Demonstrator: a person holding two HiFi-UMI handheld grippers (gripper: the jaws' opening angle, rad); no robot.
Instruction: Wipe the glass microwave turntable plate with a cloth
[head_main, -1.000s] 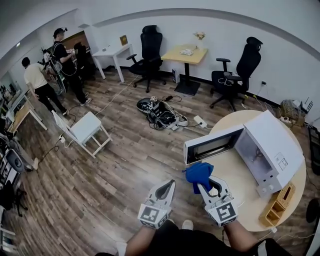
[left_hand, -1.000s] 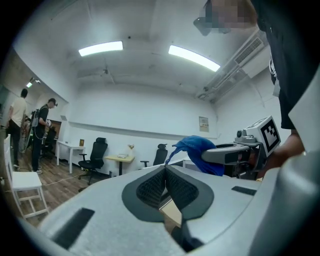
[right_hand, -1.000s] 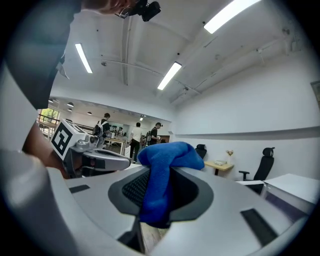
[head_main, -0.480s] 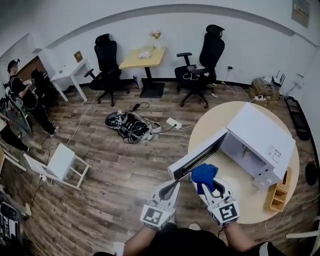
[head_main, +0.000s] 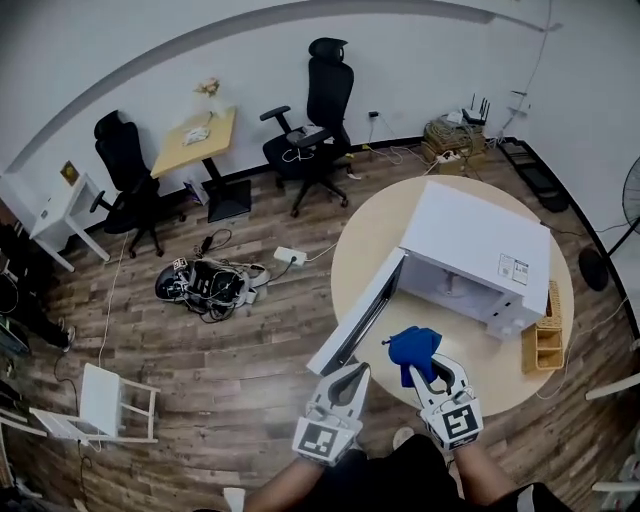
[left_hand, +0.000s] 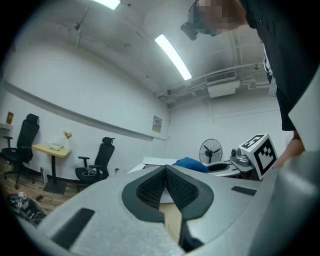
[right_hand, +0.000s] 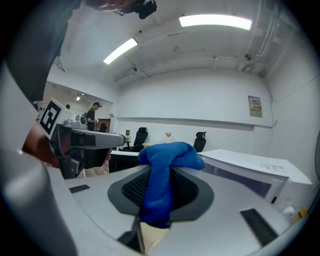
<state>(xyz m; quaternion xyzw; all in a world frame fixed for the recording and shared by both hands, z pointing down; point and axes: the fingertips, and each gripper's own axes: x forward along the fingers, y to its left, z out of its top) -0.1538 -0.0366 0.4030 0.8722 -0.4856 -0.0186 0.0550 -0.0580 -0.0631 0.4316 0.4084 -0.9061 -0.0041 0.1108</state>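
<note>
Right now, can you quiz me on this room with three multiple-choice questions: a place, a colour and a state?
1. Where is the microwave? A) floor B) round table C) chair
2. The cloth is: A) red B) white C) blue
3. The microwave door is: A) open B) shut C) missing

B, it sits on the table top; C, the cloth clamped in the right tongs is blue; A, the door is swung out past the table edge.

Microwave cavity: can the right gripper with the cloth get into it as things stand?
Probably yes. The door stands wide open, and the right gripper, jaws shut on the blue cloth, is just before the opening of the microwave, with nothing between.
</note>
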